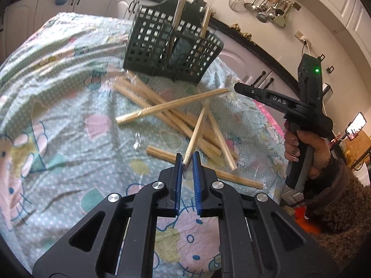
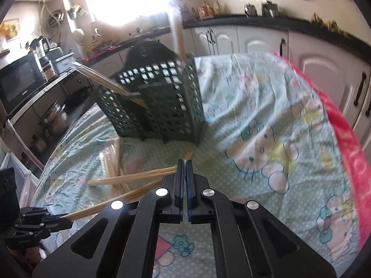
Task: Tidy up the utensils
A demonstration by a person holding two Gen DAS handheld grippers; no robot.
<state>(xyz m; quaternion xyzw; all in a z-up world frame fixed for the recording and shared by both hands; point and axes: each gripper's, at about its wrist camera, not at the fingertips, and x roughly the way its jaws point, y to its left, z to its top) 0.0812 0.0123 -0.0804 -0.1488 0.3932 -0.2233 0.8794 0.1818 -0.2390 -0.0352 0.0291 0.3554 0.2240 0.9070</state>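
While a loose heap of wrapped wooden chopstick pairs (image 1: 176, 113) lies crisscrossed on the pastel cartoon-print cloth (image 1: 58, 139), the dark green lattice plastic utensil basket (image 1: 171, 46) stands just behind it, two pairs upright inside. The left gripper (image 1: 187, 159) pinches the near end of one wrapped pair (image 1: 197, 129), whose long axis runs away toward the basket. The right gripper (image 2: 184, 162) has its jaws shut; whether its tips pinch film is unclear. Its view is blurred.
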